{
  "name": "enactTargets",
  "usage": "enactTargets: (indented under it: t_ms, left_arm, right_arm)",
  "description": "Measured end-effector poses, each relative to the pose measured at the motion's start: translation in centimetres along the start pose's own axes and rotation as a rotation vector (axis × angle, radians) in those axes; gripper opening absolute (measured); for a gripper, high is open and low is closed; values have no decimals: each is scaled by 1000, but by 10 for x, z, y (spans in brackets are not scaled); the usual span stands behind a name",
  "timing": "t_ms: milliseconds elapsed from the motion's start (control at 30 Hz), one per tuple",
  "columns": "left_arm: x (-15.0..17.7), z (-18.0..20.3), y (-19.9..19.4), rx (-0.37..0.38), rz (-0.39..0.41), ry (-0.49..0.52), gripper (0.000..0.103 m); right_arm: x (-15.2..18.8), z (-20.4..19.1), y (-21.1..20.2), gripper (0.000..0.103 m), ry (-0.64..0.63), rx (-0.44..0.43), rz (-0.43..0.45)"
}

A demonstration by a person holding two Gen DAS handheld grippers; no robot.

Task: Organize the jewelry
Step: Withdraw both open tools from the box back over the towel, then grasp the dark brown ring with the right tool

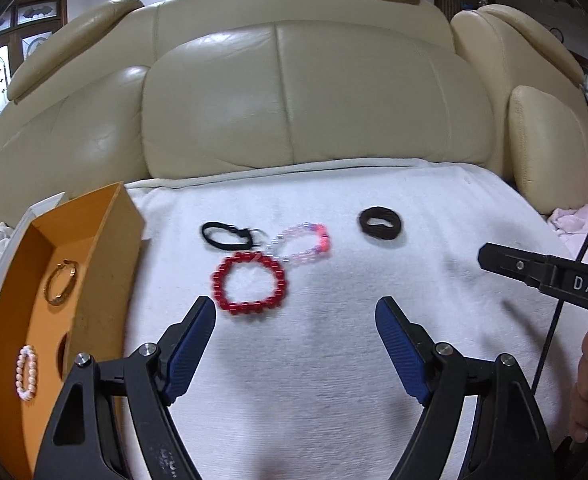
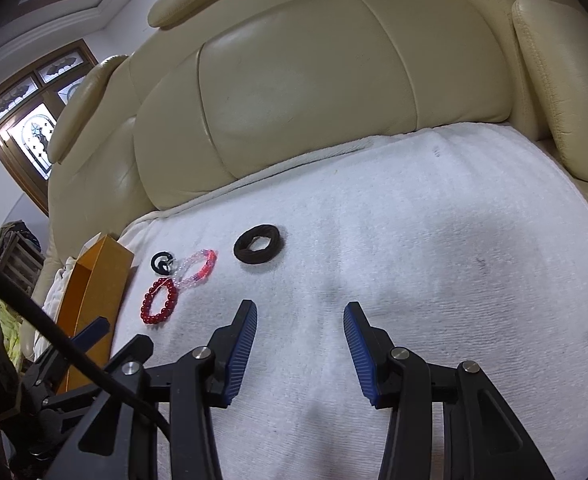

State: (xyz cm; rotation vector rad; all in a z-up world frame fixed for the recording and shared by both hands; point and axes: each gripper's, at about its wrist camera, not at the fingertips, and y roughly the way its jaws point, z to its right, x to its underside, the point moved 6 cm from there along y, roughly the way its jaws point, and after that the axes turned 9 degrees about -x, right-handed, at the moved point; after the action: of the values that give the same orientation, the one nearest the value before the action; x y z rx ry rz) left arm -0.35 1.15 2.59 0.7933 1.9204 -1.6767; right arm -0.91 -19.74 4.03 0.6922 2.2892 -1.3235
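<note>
sofa [image 1: 294, 92]: cream leather, backrest behind my work area.
towel [image 1: 373, 360]: white, spread over the seat, carries everything.
box [image 1: 106, 264]: orange, open, at the towel's left edge; gold bangle [image 1: 61, 282] and pale pink pearl bracelet [image 1: 26, 372] already inside.
left gripper [image 1: 295, 316]: released, jaws wide, nothing between them; I have it hanging just short of the red bead bracelet [image 1: 249, 283].
right gripper [image 2: 299, 320]: half spread, empty, over bare towel, well apart from the jewelry.
brown hair tie [image 1: 379, 223]: alone toward the towel's back right.
black band [image 1: 226, 235]: back-centre, touching a small metal ring, blurred.
clear-pink bracelet [image 1: 302, 245]: between black band and brown hair tie, its near end touching or overlapping the red bead bracelet, can't tell which.
step: my guess, red bead bracelet goes to the box next.
risk 1: the touching clear-pink bracelet drags along when I lift the red one.
risk 2: round beads roll out of the pads; towel pile gets pinched instead.
risk 3: box is light, a knock from my left gripper could tip it off the left edge.
</note>
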Motion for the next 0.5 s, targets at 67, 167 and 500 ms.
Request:
enactTargets:
  t_ms: [67, 167, 500]
  left_arm:
    - [0, -11, 3, -19, -10, -17, 83]
    - [1, -30, 9, -53, -40, -48, 83]
    - [9, -78, 20, -110, -103, -130, 83]
  right_arm:
    - [1, -2, 4, 49, 2, -3, -4]
    - [1, -5, 8, 49, 16, -16, -8]
    - [-15, -25, 27, 49, -26, -97, 13]
